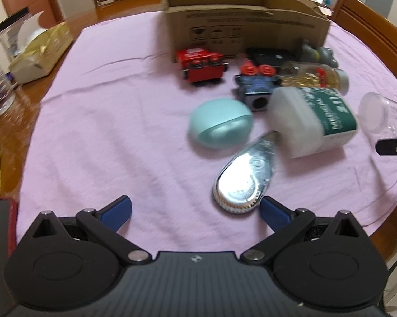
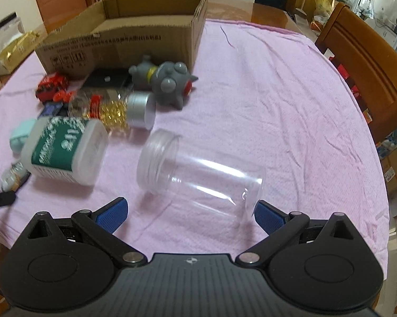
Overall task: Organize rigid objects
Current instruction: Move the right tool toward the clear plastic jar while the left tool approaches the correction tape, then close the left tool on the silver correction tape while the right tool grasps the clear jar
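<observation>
Loose clutter bunched on pink cloth (image 1: 106, 132) just in front of open cardboard box (image 2: 124, 26), likely tipped out there so each piece can go back in. Left gripper (image 1: 195, 212) low over cloth, jaws spread wide, nothing between them; silvery teardrop-shaped tape dispenser (image 1: 243, 179) lying flat just ahead, its rounded end next to the right-hand pad, so probably lined up as next pick. Mint oval case (image 1: 220, 122) beyond it, apart. White bottle with green label (image 1: 312, 121) on its side, its base end close to or touching the dispenser's tip; contact cannot be told. Red toy (image 1: 198, 66), blue toy (image 1: 256, 84) and amber capsule bottle (image 1: 312, 76) crowded nearer the box, black flat item behind them. Right gripper (image 2: 190, 214) also spread wide, empty, aimed at clear lidless jar (image 2: 198, 171) lying on its side, mouth pointing away toward the box; jar's closed base near the right-hand pad, not pinched. Grey pig-like figure (image 2: 166, 82) tipped over beside box wall. Box interior looks empty from here. Sorting judged barely begun. Round jar and bottles liable to roll if nudged.
</observation>
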A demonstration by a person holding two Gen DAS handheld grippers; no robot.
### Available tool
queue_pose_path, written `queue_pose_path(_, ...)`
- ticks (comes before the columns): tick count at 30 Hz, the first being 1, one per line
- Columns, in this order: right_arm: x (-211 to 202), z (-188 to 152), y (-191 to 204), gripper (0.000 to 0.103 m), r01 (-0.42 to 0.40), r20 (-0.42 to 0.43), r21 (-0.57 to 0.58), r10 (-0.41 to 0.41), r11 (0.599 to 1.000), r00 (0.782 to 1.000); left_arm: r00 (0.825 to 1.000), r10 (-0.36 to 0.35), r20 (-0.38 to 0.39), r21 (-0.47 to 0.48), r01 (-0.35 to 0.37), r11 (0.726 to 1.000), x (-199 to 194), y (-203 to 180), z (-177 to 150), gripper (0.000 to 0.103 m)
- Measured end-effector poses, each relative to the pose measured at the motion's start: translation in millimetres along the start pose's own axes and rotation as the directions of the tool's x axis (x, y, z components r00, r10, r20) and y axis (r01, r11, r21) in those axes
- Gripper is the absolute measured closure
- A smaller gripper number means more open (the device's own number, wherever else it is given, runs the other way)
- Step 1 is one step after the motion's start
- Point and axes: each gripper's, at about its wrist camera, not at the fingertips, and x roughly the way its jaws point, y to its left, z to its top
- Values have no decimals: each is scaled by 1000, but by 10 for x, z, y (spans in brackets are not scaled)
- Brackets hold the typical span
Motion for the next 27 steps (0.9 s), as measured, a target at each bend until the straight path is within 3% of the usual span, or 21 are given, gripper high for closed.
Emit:
queue_pose_path(5,70,-60,3,0,8,-8,-14,-9,1000,1000,997,73,3,-86,-72,994,8,203,-7,0)
queue_pose_path(10,127,-89,1,0,-7,-12,-15,7,1000,1000,993,121,12,-67,-120,990,2,176,20,1)
queue_pose_path(12,128,-88,3,0,-10,-10,-20,10,1000,1000,995,102,12,-22,-102,995,-33,110,0,1)
queue_pose_path(17,121,-116,4,0,-14,12,-27,15,1000,1000,999,-34,34,45,32,998,-110,-136,-36,1)
queue_pose_path(27,113,-142,1,0,-15,27,-29,15,999,1000,995,-74,60,67,70,995,65,-311,55,0)
